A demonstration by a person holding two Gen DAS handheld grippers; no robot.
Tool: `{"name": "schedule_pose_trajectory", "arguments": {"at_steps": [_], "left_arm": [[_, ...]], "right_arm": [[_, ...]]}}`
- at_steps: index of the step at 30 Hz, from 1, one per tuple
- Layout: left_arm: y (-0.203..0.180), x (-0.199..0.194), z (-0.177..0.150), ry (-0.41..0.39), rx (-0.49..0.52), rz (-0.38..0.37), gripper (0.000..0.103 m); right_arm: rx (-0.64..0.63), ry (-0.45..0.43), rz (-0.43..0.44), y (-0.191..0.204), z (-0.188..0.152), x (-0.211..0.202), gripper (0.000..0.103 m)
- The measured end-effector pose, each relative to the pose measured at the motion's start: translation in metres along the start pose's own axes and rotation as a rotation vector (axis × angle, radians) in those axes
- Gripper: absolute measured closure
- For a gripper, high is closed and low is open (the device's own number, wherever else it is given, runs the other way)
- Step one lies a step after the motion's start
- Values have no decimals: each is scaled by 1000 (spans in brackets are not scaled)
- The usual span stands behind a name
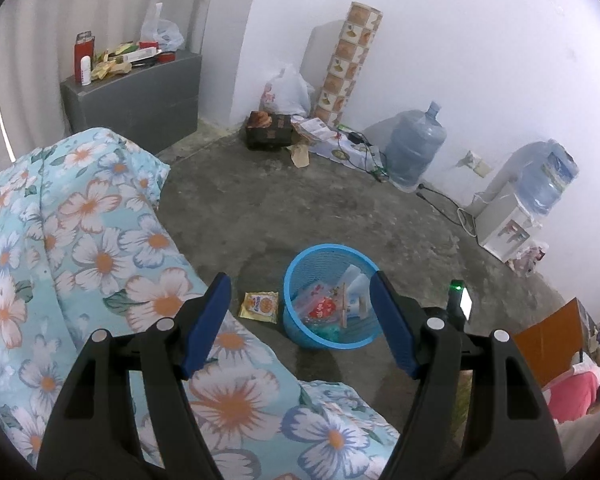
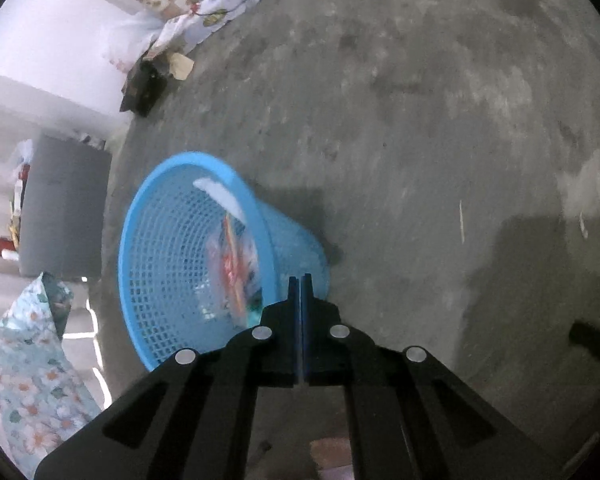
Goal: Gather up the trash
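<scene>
Floral bedding (image 1: 100,264) in pale blue with white and orange flowers lies closest under the left gripper (image 1: 300,300), whose blue-padded jaws stand wide apart with nothing between them. Past the edge of that bedding, on the bare concrete floor (image 1: 340,200), a small yellow snack wrapper (image 1: 259,306) lies flat just beside a blue mesh basket (image 1: 296,322), apart from its wall. That basket stands upright on the floor near the bedding and holds a loose pile of trash (image 1: 332,304): clear plastic, a red wrapper and white paper. In the right wrist view the right gripper (image 2: 300,280) points steeply down at the floor just beside the basket (image 2: 160,240), its jaws pressed together with nothing caught between them; the view is blurred, and the wrapper cannot be made out in it. Farther off, along the wall, stand a grey cabinet (image 1: 140,100) with bottles and packets on top, a dark box (image 1: 270,130) in the corner, a white plastic bag (image 1: 286,92), a tall roll with a tiled print (image 1: 348,64), an empty water jug (image 1: 416,148) and a white dispenser (image 1: 504,224) carrying another jug, with black cables trailing along the floor's edge between them.
</scene>
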State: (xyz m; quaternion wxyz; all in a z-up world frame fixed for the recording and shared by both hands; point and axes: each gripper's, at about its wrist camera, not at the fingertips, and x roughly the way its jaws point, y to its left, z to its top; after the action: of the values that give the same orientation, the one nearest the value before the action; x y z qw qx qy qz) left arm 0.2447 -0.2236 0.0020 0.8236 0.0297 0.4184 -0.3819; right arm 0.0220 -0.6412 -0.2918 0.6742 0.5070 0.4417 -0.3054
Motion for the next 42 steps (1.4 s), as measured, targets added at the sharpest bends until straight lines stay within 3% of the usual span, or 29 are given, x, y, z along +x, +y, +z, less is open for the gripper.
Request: {"name": "schedule_pose_trajectory", "arguments": {"at_steps": [3,7,9,11,12,14,16,18,22,24,26,30,32,35,42], "left_arm": [[6,-5,0,-14,-19,-2,36],[10,-14,1,-47,-5,29,36],[14,-17,2,-48,-8,47,36],[19,-21,2,-46,-28,56,36],[23,-23,2,-42,-37,62,36],[31,-29,3,-40,-51,78,36],[40,-37,3,-49,-74,94,35],[46,-43,2,-58,-86,105,25],[54,-55,2,-80,-86,128,25],[58,-59,3,-81,-85,135,25],[63,-60,3,-76,-81,145,25],[74,-57,3,-57,-90,165,24],[80,-54,3,-44,-101,173,24],[88,-48,4,-25,-117,185,24],[93,-42,6,-15,-128,191,24]], "right_arm": [[-72,-38,-8,8,4,-18,100],[-280,-55,39,56,-10,-45,99],[-427,-51,53,94,-21,-51,91],[-594,-35,77,143,-34,-53,64],[-701,-21,90,175,-45,-50,57],[-841,14,104,218,-61,-40,50],[-968,82,58,265,-82,-15,43],[-1071,126,11,300,-105,10,40],[-1247,227,-183,352,-151,97,35],[-1326,255,-336,364,-169,146,34],[-1403,260,-463,366,-183,182,27],[-1571,286,-710,354,-210,250,25],[-1693,259,-853,342,-225,282,25],[-1745,241,-960,326,-230,312,24],[-1798,273,-1023,299,-238,350,25]]}}
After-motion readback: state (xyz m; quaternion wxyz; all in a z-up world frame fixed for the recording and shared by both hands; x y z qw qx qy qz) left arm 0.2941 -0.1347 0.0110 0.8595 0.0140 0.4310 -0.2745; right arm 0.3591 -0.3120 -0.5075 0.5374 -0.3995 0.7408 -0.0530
